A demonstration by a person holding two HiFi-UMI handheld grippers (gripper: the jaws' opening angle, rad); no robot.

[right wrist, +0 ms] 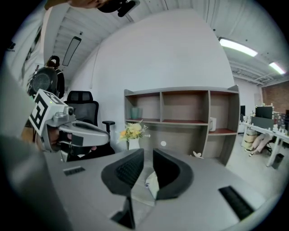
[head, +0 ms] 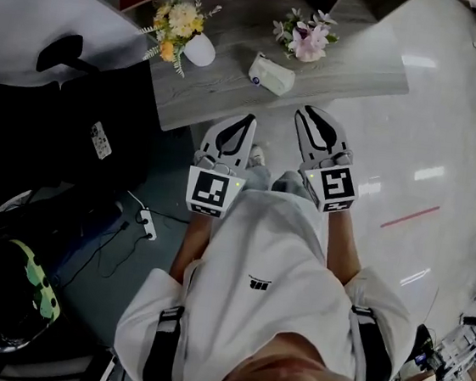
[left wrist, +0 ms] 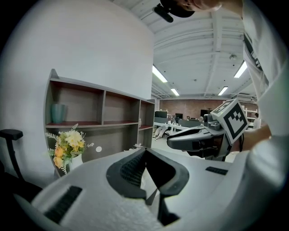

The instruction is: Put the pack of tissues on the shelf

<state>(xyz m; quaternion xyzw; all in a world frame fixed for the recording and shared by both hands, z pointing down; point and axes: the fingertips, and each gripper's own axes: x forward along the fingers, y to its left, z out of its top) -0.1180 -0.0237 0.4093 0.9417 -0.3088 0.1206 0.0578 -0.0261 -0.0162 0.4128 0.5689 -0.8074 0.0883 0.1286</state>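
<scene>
The pack of tissues [head: 272, 74] is a pale, soft pack lying on the grey table [head: 363, 67] between two flower arrangements. In the right gripper view the pack [right wrist: 152, 183] shows through the slit between the jaws. Both grippers hang side by side in front of the person, short of the table's near edge and apart from the pack. The left gripper [head: 248, 119] [left wrist: 144, 152] has its jaw tips touching and holds nothing. The right gripper [head: 308, 111] [right wrist: 148, 153] shows a narrow gap with nothing in it. The brown open shelf [right wrist: 180, 108] [left wrist: 99, 113] stands at the back of the table against the white wall.
Yellow flowers in a white vase [head: 183, 34] stand left of the pack, pink-white flowers [head: 307, 38] to its right. On the shelf are a teal vase [left wrist: 58, 113] and a white mug [right wrist: 212, 123]. A black office chair [head: 66, 53] and a floor power strip [head: 147, 222] lie left.
</scene>
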